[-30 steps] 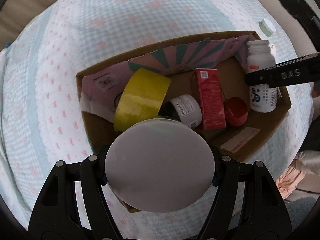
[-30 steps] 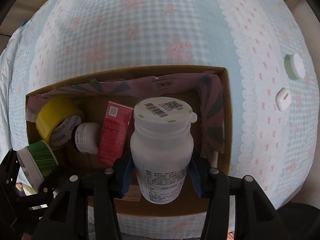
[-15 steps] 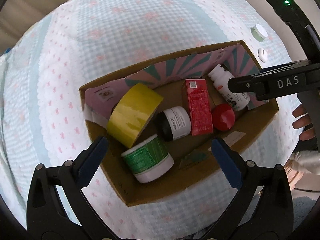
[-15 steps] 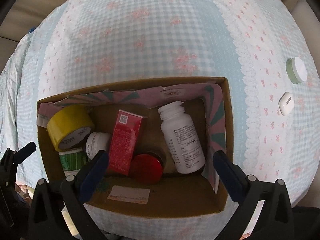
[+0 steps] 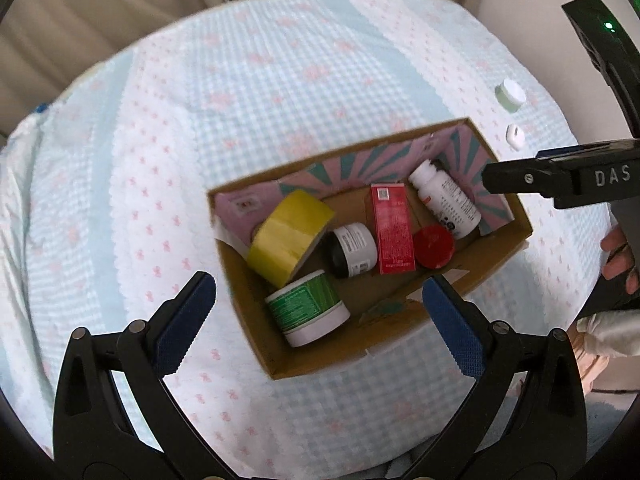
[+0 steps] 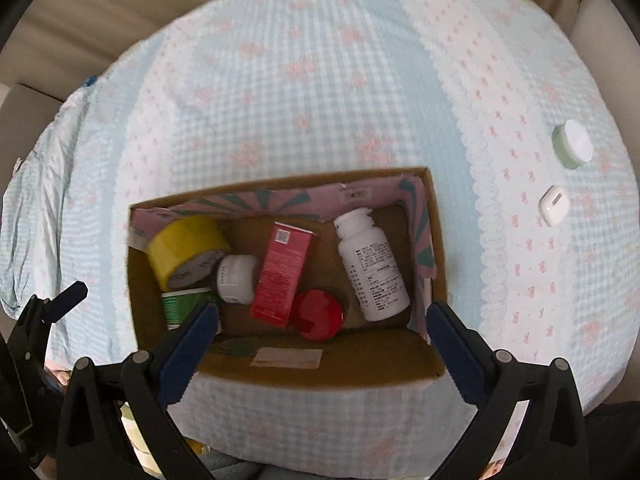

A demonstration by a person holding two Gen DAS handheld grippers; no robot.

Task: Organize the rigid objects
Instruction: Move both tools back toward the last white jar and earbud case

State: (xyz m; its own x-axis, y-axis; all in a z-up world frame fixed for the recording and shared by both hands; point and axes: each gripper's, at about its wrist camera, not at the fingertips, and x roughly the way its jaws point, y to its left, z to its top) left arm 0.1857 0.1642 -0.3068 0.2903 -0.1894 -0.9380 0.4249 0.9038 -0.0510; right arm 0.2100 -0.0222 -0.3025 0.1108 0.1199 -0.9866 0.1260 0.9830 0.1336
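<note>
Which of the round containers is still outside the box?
The pale green jar with the white lid, on the cloth right of the box, near the white earbud case.

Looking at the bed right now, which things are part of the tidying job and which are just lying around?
Part of the job:
cardboard box
yellow tape roll
green-label tub
small white jar
red carton
red lid
white bottle
green-and-white jar
earbud case

Just lying about:
checked bedspread
curtain
</note>
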